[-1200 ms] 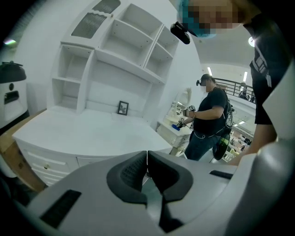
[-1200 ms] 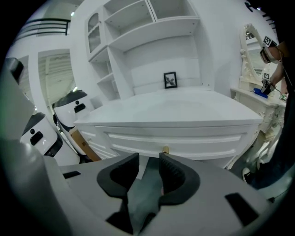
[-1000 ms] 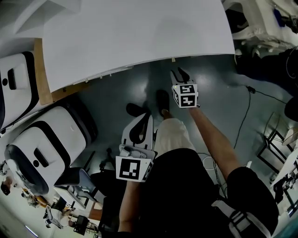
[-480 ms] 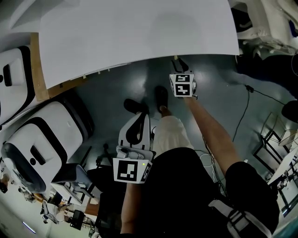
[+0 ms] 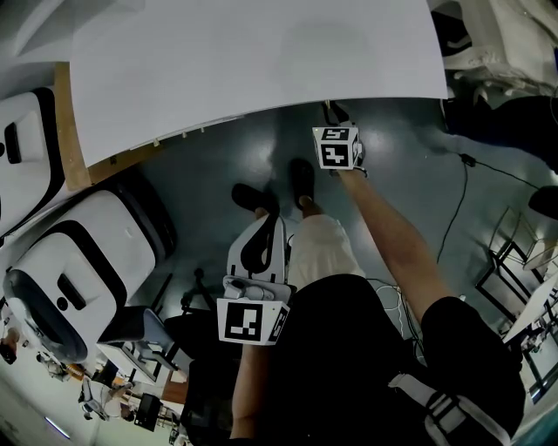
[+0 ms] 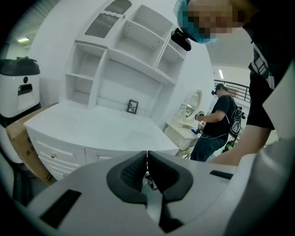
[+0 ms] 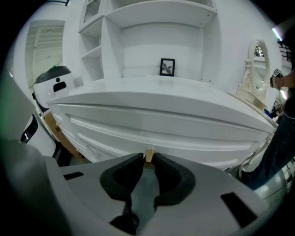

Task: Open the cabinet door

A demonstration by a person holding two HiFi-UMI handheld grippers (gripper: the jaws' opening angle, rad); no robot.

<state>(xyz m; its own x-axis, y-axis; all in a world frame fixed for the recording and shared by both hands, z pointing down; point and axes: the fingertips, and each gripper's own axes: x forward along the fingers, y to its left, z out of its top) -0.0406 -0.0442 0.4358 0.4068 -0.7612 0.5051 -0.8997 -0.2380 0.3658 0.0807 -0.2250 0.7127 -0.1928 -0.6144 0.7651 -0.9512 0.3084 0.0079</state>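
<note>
nearest the body, the left hand-held gripper [image 6: 147, 156] is held low over the person's thigh, its dark pads clenched tip to tip with nothing between them; its marker cube faces the head camera. below it lie the dark grey floor [image 5: 209, 170] and the person's two black shoes [image 5: 302, 183]. further forward, at the end of the outstretched right arm, the right hand-held gripper [image 7: 148, 159] points downward at the cabinet front just under the tabletop's edge. its jaws have just been closing, and a small tan knob [image 7: 149, 156] stands between the pad tips, which grasp it on both sides. the knob sits on the white cabinet door [image 7: 184, 138], a curved panel with raised mouldings that lies flush with the rest of the front. above the door, the white tabletop [image 5: 261, 61] overhangs it in a broad bow. at the back of the tabletop rise white shelves [image 7: 156, 14], and a small black picture frame [image 7: 167, 67] stands upright against their rear wall. to the left of the cabinet, a white machine with black trim [image 5: 78, 270] rests on the floor.
</note>
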